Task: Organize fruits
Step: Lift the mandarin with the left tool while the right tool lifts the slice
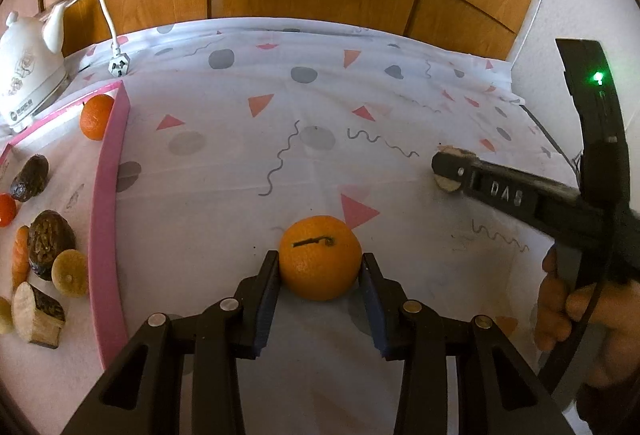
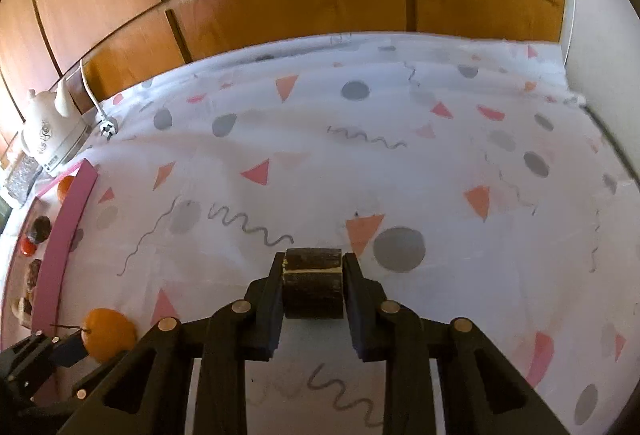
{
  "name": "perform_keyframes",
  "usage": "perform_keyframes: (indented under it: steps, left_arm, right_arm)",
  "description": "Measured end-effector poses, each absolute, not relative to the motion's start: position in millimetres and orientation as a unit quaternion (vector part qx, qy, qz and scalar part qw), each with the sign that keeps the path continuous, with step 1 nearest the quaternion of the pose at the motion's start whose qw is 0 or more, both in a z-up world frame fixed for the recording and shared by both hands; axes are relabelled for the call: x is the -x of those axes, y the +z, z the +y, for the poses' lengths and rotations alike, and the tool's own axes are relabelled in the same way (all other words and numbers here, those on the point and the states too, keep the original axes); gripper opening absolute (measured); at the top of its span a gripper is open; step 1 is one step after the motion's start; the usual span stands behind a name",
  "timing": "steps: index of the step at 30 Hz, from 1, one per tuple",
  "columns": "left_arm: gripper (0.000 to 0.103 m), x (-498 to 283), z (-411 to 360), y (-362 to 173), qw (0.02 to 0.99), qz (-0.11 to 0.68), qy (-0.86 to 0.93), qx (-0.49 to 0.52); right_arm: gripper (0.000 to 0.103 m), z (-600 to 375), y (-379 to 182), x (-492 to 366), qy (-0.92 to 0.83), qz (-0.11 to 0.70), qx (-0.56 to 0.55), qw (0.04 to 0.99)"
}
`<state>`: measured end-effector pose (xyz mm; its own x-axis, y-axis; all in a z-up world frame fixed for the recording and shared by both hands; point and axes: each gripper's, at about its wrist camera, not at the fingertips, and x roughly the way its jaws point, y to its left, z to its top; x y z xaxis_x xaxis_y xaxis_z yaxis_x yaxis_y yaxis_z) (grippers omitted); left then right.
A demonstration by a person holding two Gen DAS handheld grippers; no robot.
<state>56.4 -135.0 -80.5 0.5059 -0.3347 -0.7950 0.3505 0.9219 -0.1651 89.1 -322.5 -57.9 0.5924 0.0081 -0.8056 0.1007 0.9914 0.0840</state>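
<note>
Low in the left wrist view, the left gripper [image 1: 320,275] brackets an orange [image 1: 319,257] resting on the patterned tablecloth [image 1: 240,163]. One pad touches the fruit's left flank; a thin gap seems to show on the right side, so whether it is truly clamped cannot be told. The orange lies straight ahead between the fingers, stem side facing up. At the left edge of the frame runs the pink wall of a tray [image 1: 105,219], already holding another orange [image 1: 96,117], dark avocado-like pieces [image 1: 50,243], a carrot [image 1: 20,255] and other items. The tray lies left of the gripped orange, with bare cloth between them. At mid right, the right gripper [image 1: 452,171] is seen from the side, clamped on a small pale-cut piece, with a hand [image 1: 572,307] on its handle at lower right. A white kettle [image 1: 30,71] stands at upper left.

Centre-bottom of the right wrist view, the right gripper [image 2: 313,285] is clenched on a dark brown fruit chunk [image 2: 313,283], pads pressed to both its sides; the chunk's long axis runs across, from pad to pad. The tray [image 2: 60,235] sits far at the left edge, well apart. By position, the left gripper is the nearer to the tray; the right must cross the cloth leftward past the orange [image 2: 107,333].
</note>
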Motion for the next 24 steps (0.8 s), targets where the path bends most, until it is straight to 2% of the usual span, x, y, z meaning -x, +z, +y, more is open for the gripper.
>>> perform_keyframes:
  steps: [10,24]
  left_arm:
    - [0.038,-59,-135,-78,0.867,0.457,-0.199,-0.013]
    - [0.037,-49,-104,-38,0.894,0.417,-0.165,0.0]
  right_arm:
    - [0.027,-316,-65,-76,-0.025,0.435,-0.048,0.899]
    - [0.027,-311,-67,-79,-0.033,0.439,-0.029,0.897]
